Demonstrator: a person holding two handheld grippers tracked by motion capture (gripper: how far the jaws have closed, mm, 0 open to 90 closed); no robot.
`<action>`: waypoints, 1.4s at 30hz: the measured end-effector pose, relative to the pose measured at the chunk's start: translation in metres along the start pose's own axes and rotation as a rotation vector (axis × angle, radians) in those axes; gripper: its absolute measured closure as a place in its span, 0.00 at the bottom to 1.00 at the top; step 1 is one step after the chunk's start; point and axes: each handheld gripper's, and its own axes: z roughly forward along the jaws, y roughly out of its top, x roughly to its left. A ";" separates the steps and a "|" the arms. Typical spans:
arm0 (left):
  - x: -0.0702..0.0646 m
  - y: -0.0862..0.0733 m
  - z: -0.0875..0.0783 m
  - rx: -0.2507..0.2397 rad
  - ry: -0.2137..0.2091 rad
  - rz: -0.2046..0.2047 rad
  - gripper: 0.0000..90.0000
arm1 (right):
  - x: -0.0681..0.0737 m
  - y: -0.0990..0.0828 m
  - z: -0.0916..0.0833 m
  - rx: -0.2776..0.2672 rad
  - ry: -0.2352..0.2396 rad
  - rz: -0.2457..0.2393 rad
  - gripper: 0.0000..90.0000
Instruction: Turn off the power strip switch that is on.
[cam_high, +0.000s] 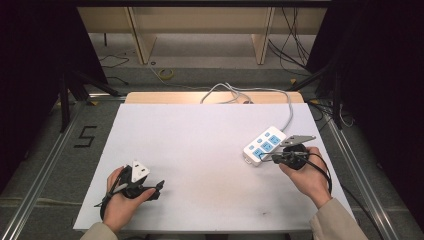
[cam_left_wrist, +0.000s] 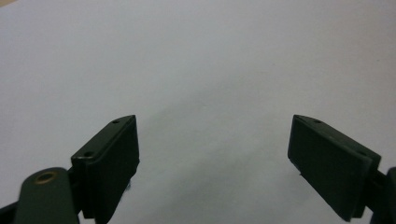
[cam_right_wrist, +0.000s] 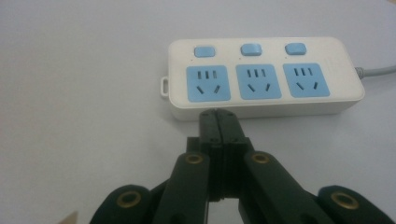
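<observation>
Power strip (cam_right_wrist: 261, 77), white with three blue sockets and three blue switches, lies flat on the white table (cam_high: 200, 150) directly ahead of the right gripper (cam_right_wrist: 218, 114). Right gripper: jaws pressed together, nothing between them; the joined tips sit just at the near long side of the strip, below the gap between the first and second socket. Whether the tips touch the casing cannot be told from the right gripper view. In the high view the right gripper (cam_high: 276, 156) is held in the person's right hand (cam_high: 307, 177), with the strip (cam_high: 265, 145) just beyond its tips, lying at a slant. Grey cable (cam_high: 287, 107) leaves the strip's far end, away from the gripper, and loops off over the table's far edge. A small loop tab on the strip's other short end shows to the left of the tips in the right gripper view. Left gripper (cam_left_wrist: 215, 154): jaws standing wide apart, nothing between them, bare table ahead. In the high view the left gripper (cam_high: 161, 186) rests low in the left hand (cam_high: 122, 200), well apart from the strip, across the table from it.
</observation>
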 end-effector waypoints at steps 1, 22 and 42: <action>0.000 0.000 0.000 0.000 0.000 -0.001 0.18 | 0.000 0.001 0.001 0.005 0.001 0.001 1.00; 0.000 0.000 0.000 -0.002 0.002 0.005 0.18 | -0.003 0.013 0.010 0.032 0.009 -0.008 1.00; 0.000 0.000 0.000 0.000 0.002 0.005 0.18 | -0.007 0.024 0.018 0.055 0.011 -0.004 1.00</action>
